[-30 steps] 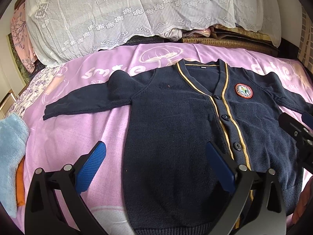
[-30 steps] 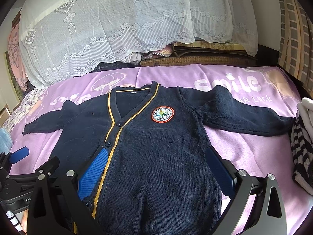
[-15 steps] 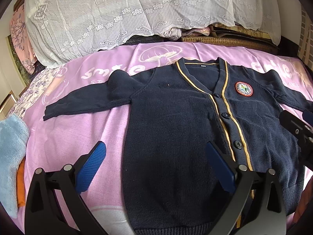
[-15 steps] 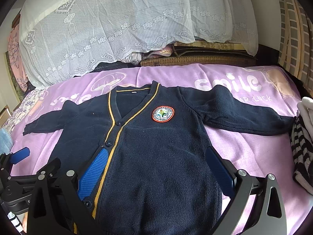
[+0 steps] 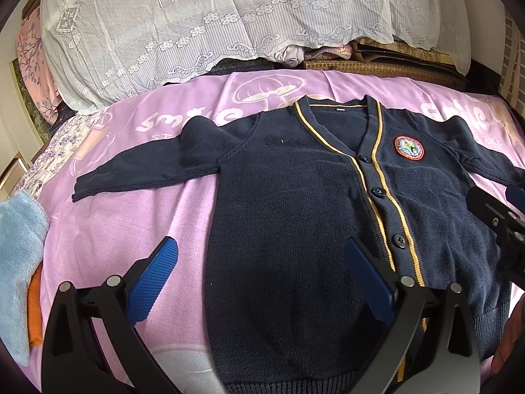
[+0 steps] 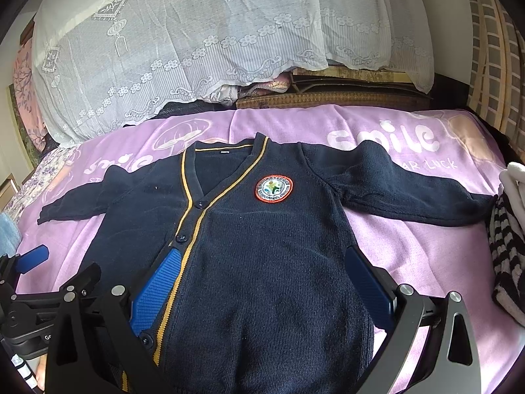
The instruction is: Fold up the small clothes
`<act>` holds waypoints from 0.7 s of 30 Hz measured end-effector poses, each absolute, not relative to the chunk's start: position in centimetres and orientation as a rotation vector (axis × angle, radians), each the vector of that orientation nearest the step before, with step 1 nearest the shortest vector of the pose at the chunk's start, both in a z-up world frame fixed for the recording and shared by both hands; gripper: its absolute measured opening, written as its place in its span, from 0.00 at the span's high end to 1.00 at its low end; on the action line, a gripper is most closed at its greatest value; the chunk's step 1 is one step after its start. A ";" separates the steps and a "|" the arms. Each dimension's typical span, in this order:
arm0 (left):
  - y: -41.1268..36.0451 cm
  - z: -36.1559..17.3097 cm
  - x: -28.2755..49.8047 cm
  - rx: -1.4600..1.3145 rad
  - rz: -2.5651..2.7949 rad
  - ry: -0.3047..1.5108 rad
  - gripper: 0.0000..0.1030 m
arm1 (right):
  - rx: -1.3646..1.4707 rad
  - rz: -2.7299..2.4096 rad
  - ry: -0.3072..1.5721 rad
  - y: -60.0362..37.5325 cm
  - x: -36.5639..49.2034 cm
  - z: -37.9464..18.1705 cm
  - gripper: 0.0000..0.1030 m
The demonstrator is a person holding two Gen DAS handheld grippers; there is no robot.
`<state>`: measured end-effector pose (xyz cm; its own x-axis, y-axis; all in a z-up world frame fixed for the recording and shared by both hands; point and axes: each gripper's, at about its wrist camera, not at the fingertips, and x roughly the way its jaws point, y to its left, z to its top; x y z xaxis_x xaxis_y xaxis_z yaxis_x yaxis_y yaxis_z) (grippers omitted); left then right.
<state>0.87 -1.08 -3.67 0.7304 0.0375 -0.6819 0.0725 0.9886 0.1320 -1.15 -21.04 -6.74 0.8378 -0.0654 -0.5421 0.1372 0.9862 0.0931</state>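
Note:
A small navy cardigan (image 5: pixel 288 203) with yellow trim and a round red-rimmed badge (image 5: pixel 409 147) lies flat, face up and buttoned, on a pink blanket (image 5: pixel 108 229); both sleeves are spread out sideways. It also shows in the right wrist view (image 6: pixel 262 256). My left gripper (image 5: pixel 262 272) is open and empty, hovering above the cardigan's lower left part. My right gripper (image 6: pixel 262 279) is open and empty above the lower right part. Each gripper shows at the edge of the other's view.
A white lace cover (image 5: pixel 213 19) drapes over piled bedding behind the blanket. A light blue towel (image 5: pixel 16 249) over something orange lies at the left. A black-and-white striped garment (image 6: pixel 505 256) lies at the right. A woven mat (image 6: pixel 328 100) sits behind.
Both grippers have drifted slightly; the cardigan sits a little lower in both views. Nothing was grasped or released, and the cardigan has not moved on the blanket.

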 end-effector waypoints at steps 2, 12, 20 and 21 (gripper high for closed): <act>-1.1 -3.7 0.9 0.153 -0.020 0.753 0.04 | 0.133 -0.108 0.569 -21.2 -1.1 -6.7 0.03; -1.0 -3.8 0.8 0.155 -0.022 0.759 0.04 | 0.134 -0.108 0.575 -21.2 -0.9 -6.8 0.03; -0.9 -3.9 0.5 0.159 -0.020 0.758 0.04 | 0.128 -0.113 0.593 -21.2 -1.0 -7.5 0.03; -0.9 -3.9 0.5 0.159 -0.020 0.757 0.04 | 0.128 -0.113 0.594 -21.3 -1.0 -7.4 0.03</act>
<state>0.49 -0.85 -3.92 0.7270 0.0394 -0.6855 0.0749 0.9879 0.1362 -0.95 -21.28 -7.44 0.8229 -0.0690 -0.5640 0.1425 0.9859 0.0874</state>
